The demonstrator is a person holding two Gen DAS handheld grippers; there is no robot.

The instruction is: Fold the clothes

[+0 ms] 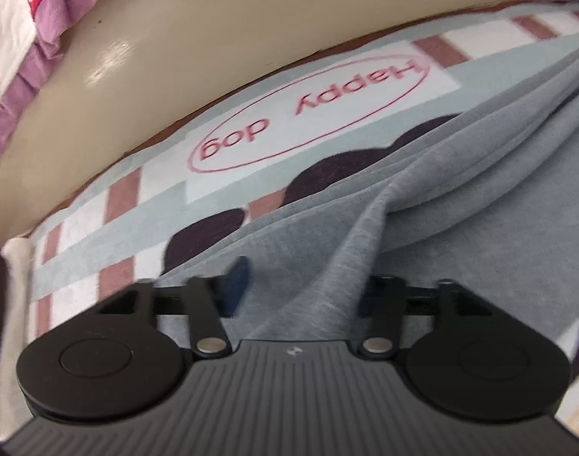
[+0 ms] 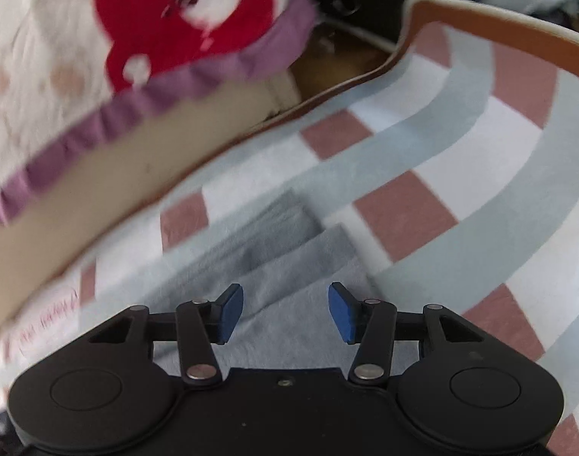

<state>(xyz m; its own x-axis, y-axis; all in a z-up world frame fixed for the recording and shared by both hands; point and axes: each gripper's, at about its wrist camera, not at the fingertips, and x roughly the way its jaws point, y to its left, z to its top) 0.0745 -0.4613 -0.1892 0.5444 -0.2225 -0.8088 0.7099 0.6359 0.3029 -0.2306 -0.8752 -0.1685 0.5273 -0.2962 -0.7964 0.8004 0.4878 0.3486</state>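
bed edge close left; bare mat open right.

We've got a grey garment on a pale blue rug with white and dusty-pink checks, purple frilled bedding, blue gripper pads.

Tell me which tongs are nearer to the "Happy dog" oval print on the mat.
Left. The left tongs sit over the grey knit garment just below the red "Happy dog" oval. The right tongs hover open over grey folded cloth; the lettering lies off at the frame's left edge.
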